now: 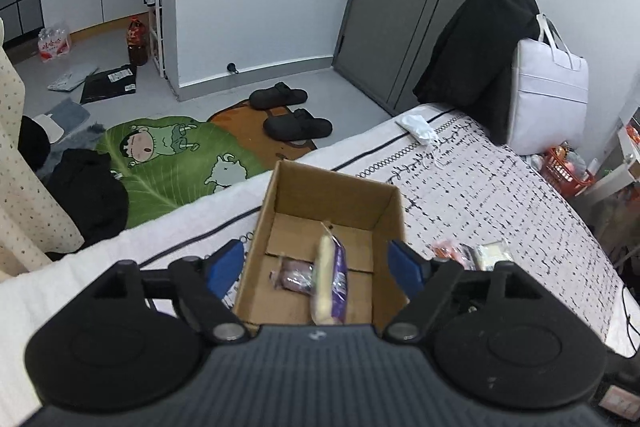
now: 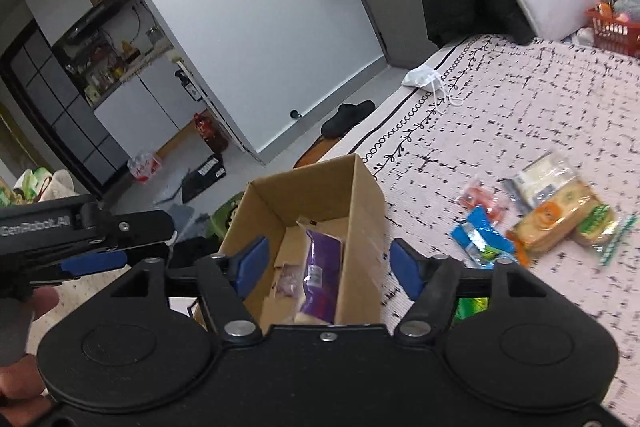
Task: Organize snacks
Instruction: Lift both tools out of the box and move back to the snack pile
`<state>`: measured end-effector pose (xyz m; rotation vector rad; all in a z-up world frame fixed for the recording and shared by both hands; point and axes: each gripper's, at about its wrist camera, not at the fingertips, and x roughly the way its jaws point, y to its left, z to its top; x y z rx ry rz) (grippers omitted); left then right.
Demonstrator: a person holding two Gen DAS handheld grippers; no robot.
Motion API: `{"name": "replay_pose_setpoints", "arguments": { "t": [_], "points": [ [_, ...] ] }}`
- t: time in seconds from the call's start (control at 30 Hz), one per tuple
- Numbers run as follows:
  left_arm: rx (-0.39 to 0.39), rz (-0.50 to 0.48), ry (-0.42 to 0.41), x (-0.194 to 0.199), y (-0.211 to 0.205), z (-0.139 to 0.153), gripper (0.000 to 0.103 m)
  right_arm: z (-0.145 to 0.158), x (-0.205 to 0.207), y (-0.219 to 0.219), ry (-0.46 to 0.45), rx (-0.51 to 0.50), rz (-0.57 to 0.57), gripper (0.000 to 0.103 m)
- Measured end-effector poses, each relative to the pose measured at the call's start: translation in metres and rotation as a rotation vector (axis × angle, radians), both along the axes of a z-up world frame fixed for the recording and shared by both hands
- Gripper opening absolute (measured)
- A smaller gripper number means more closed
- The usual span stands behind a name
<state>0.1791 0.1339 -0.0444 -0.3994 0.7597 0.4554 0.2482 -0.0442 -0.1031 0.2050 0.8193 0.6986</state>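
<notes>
Bed (image 1: 500, 195) with white, black-flecked cover fills right side of both views. Cardboard box (image 1: 280, 203) open-topped on cover near bed edge, floor and green cartoon rug (image 1: 168, 163) beyond. Inside box: long purple-and-cream packet (image 1: 332, 271) leaning on end against right wall, small pinkish wrapped snack (image 1: 292, 277) flat on bottom just left of it. Loose snacks on cover right of box, apart from it: yellow-orange pack (image 2: 552, 223), green-edged pack (image 2: 600, 231) touching it, clear pale pack (image 2: 540, 179) behind, blue packet (image 2: 480, 237), small orange-red packet (image 2: 480, 199); blurred, labels unreadable. Left gripper (image 1: 318, 263) over box, blue pads spread wider than box, nothing between them but box interior below; no contact visible. Right gripper (image 2: 326, 261) likewise spread, one finger over box interior, other outside right wall, holding nothing. White face mask (image 2: 420, 77) on cover near far edge. Hand (image 2: 24, 307) partly visible at left edge of right view.
</notes>
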Motion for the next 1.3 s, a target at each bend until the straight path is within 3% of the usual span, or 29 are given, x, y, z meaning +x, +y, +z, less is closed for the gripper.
{"name": "replay_pose_setpoints", "arguments": {
  "t": [0.07,0.1,0.17,0.3,0.83,1.1,1.3],
  "points": [
    [0.003,-0.01,-0.006,-0.004,-0.006,0.003,0.08,0.009,-0.005,-0.007,-0.016,-0.013,0.003,0.073],
    [0.004,-0.012,-0.012,-0.006,-0.009,0.005,0.082,0.015,-0.008,-0.013,-0.03,-0.014,0.003,0.079],
    [0.007,-0.008,-0.029,-0.01,-0.015,0.008,0.096,0.025,-0.013,-0.025,-0.058,-0.015,-0.005,0.089],
    [0.018,-0.025,-0.043,-0.016,-0.029,0.015,0.103,0.044,-0.016,-0.053,-0.091,0.015,-0.027,0.1],
    [0.01,-0.076,-0.072,-0.018,-0.084,0.024,0.103,0.067,-0.002,-0.144,-0.149,0.029,-0.077,0.103],
    [-0.067,-0.067,-0.08,-0.011,-0.108,0.008,0.103,0.064,-0.001,-0.175,-0.168,0.012,-0.095,0.103],
    [-0.051,-0.068,-0.079,-0.005,-0.127,-0.001,0.103,0.057,0.007,-0.185,-0.162,-0.015,-0.114,0.103]
  ]
}}
